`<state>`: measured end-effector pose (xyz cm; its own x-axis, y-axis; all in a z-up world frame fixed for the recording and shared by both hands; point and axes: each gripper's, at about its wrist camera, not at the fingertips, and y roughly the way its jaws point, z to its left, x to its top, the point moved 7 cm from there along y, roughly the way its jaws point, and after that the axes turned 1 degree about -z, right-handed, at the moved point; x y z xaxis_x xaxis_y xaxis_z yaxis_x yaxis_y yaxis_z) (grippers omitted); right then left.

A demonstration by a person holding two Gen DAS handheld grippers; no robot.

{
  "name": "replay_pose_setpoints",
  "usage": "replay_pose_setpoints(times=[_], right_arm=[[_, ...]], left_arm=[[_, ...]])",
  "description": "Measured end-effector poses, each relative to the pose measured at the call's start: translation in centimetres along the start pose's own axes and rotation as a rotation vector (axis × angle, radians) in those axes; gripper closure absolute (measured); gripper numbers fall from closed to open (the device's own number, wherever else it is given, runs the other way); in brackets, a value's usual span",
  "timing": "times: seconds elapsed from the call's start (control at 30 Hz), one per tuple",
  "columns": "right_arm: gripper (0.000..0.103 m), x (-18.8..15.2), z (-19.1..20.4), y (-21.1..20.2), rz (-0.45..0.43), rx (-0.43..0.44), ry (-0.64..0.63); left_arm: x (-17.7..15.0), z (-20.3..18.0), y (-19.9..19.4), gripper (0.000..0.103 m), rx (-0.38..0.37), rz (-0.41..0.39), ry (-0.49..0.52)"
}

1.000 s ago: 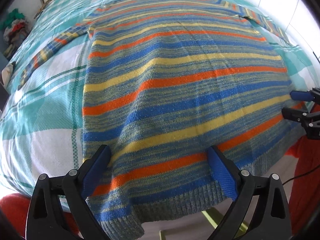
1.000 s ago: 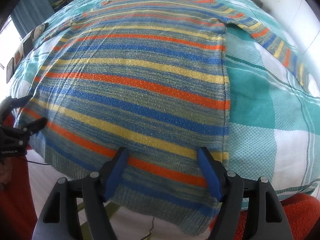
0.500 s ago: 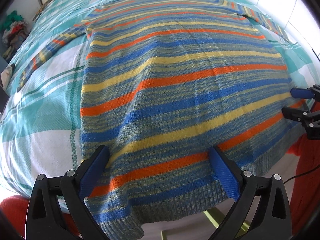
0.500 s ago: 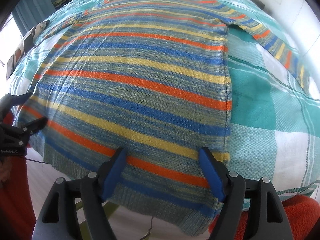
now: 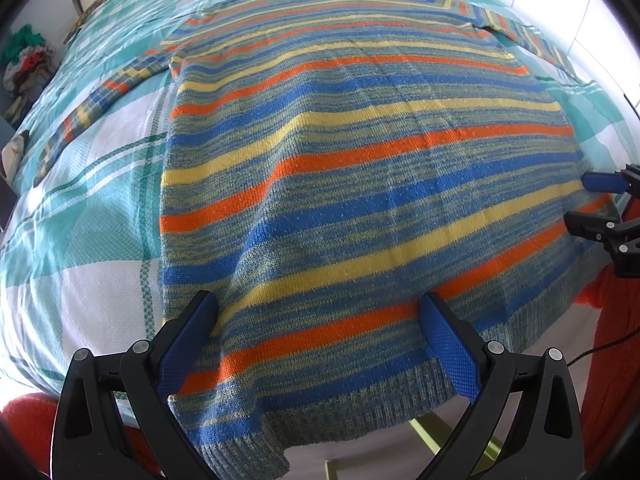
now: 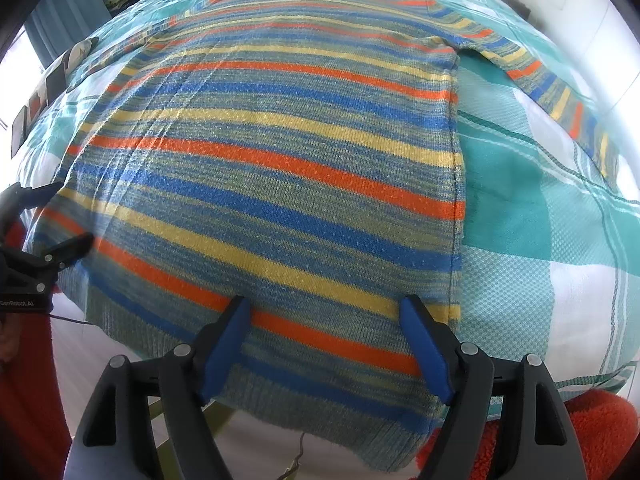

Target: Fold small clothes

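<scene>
The left gripper [image 5: 320, 312] and right gripper [image 6: 324, 312] are held wide open over the hem of the striped sweater [image 5: 360, 168], with nothing pinched. The sweater is spread flat ahead of them on a bed covered by a green-and-white checked sheet [image 5: 100, 240]. A white wall [image 6: 592, 4] is seen beyond.

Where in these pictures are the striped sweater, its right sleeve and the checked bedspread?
striped sweater [image 5: 360, 184]: left wrist view, middle of the body.
right sleeve [image 6: 560, 92]: right wrist view, midway along the sleeve.
checked bedspread [image 6: 540, 280]: right wrist view, bare patch beside the sweater.
</scene>
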<state>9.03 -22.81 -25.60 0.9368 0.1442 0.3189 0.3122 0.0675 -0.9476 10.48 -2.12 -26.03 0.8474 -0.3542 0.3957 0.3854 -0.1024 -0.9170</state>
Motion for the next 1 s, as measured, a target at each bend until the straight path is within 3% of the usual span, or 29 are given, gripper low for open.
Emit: replay_pose_setpoints(times=[1.0], right_arm=[[0.021,0.24,0.33,0.29,0.012,-0.010,-0.009]], left_arm=[[0.00,-0.17,0.04,0.001,0.002,0.000,0.003]])
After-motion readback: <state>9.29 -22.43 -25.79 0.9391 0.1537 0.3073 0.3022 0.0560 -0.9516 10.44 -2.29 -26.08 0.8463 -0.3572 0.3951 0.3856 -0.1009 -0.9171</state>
